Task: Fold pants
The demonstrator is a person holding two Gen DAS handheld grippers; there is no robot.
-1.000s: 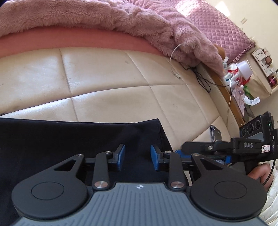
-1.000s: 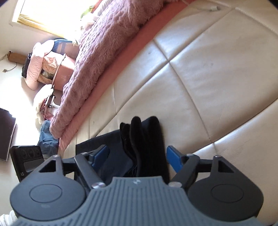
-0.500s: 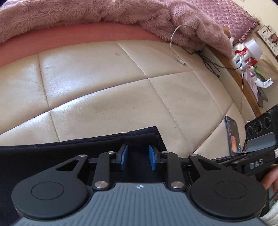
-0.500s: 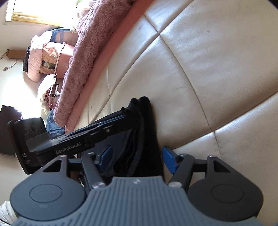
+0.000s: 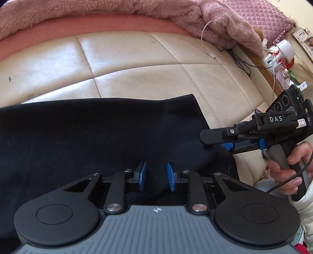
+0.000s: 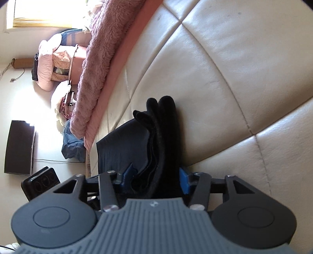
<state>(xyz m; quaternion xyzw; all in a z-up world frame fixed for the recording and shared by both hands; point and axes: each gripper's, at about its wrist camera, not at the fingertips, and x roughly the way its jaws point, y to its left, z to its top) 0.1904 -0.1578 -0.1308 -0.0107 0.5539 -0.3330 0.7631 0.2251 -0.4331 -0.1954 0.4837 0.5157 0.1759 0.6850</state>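
Your quilted cream leather mattress (image 5: 137,64) carries the black pants (image 5: 88,136), matte and soft, lying flat under your left gripper (image 5: 156,176), its blue pads parted – released. Only the right wrist view shows the stacked fabric edges – your right gripper (image 6: 156,179) grasps those pants folds

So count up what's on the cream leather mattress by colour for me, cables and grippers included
Black: 2, the folded black fabric pants and a thin black cable
White: 1, a thin white charging cable
Pink: 1, a fluffy pink blanket
Black and blue: 2, left hand-held gripper, right hand-held gripper
Total: 6
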